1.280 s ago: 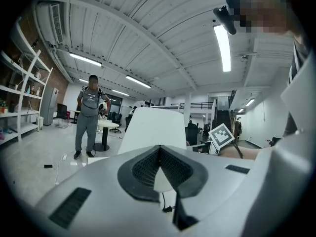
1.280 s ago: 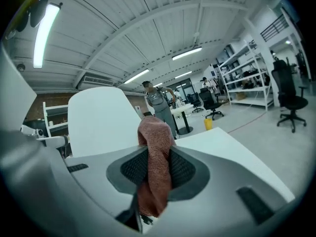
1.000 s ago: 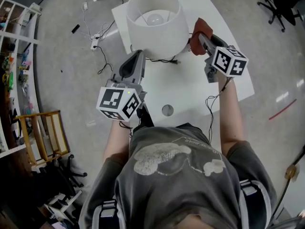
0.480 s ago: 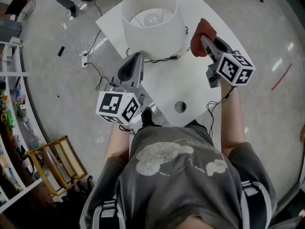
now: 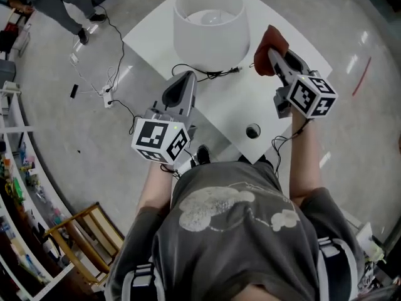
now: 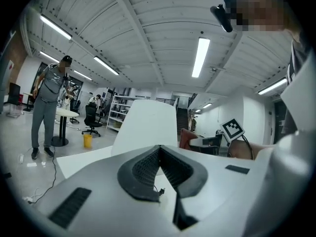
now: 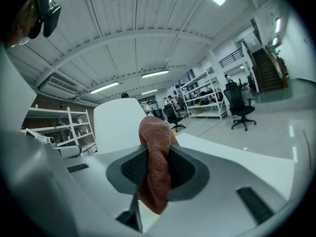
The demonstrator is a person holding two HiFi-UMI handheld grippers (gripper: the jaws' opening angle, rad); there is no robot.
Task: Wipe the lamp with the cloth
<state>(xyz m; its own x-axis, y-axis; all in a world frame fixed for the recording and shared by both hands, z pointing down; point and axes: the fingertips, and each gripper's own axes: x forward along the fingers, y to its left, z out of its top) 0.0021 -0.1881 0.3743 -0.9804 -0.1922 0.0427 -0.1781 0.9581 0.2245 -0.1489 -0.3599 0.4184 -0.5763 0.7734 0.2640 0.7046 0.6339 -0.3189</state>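
Note:
A white lamp (image 5: 210,25) with a drum shade stands at the far side of the white table (image 5: 235,108); its bulb shows through the open top. The shade also rises ahead of the jaws in the left gripper view, lamp (image 6: 148,125), and in the right gripper view, lamp (image 7: 116,125). My right gripper (image 5: 274,56) is shut on a rust-brown cloth (image 5: 270,42), held just right of the shade and apart from it. The cloth (image 7: 155,162) hangs bunched between the jaws. My left gripper (image 5: 182,83) is shut and empty, in front of the lamp's near left side.
A black cord (image 5: 213,74) runs from the lamp's base across the table. A round hole (image 5: 252,131) sits in the table near my body. A person (image 5: 44,5) stands on the floor at the far left, by cables (image 5: 94,74). Shelving (image 5: 15,193) lines the left.
The view has swung, so table and lamp sit further right and up in the picture. Both grippers keep their places beside the lamp, the right one still holding the cloth.

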